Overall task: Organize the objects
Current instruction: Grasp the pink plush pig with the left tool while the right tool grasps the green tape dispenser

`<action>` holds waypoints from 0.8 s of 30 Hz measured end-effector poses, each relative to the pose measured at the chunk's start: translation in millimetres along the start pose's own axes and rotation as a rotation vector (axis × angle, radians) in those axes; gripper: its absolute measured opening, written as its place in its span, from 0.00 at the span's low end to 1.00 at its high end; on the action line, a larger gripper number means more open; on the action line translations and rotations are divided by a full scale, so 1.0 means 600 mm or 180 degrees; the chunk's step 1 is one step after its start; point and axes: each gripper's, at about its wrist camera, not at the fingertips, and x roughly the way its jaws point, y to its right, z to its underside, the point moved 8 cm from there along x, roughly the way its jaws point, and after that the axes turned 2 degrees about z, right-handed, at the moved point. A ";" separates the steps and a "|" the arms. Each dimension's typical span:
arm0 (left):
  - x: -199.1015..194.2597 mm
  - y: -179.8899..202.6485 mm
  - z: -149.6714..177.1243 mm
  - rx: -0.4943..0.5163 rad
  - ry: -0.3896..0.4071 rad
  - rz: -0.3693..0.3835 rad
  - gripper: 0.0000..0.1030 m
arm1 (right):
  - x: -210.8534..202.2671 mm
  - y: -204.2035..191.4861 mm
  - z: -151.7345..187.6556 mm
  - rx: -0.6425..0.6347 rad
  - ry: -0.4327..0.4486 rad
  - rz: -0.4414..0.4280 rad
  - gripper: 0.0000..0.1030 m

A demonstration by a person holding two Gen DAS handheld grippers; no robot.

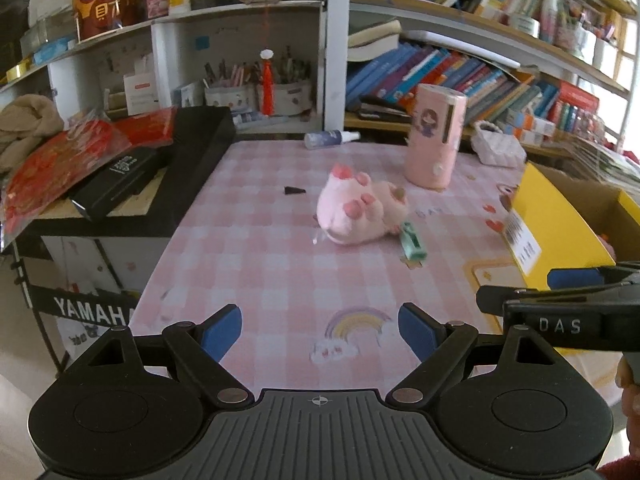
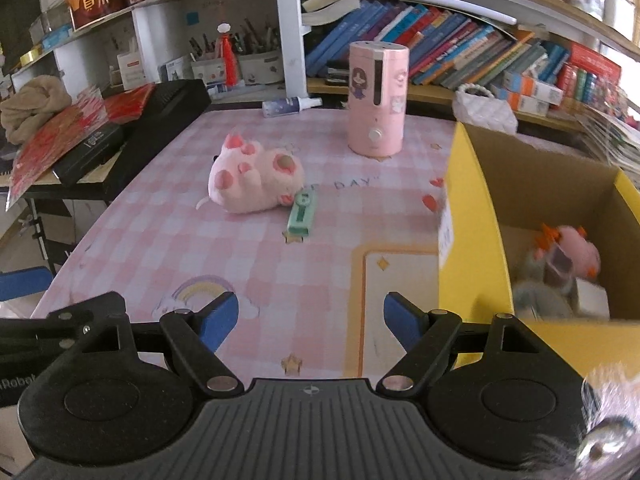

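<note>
A pink plush toy [image 1: 360, 210] [image 2: 254, 178] lies on its side mid-table, with a small green case [image 1: 412, 242] [image 2: 302, 214] touching its near right side. A tall pink canister [image 1: 434, 136] [image 2: 376, 98] stands behind them. A yellow cardboard box [image 1: 556, 216] [image 2: 472, 232] sits at the right, holding a pink toy [image 2: 576, 254] and other items. My left gripper [image 1: 320, 330] is open and empty over the near table. My right gripper [image 2: 312, 320] is open and empty beside the box; it also shows in the left wrist view [image 1: 560, 292].
A spray bottle [image 1: 330, 138] [image 2: 290, 106] lies at the table's far edge. A small black scrap [image 1: 294, 190] lies left of the plush. A black keyboard [image 1: 120, 184] with red packets stands at left. Bookshelves [image 1: 460, 76] run behind. A white bag [image 2: 482, 108] sits behind the box.
</note>
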 end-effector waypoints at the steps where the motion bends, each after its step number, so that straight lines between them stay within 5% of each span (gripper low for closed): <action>1: 0.006 -0.001 -0.006 -0.0014 0.0003 -0.0016 0.85 | 0.007 0.000 -0.006 -0.0017 0.0002 -0.0004 0.76; 24: 0.131 -0.020 -0.110 -0.0115 -0.0027 -0.0279 0.85 | 0.184 -0.008 -0.116 -0.0046 -0.0042 -0.0107 0.74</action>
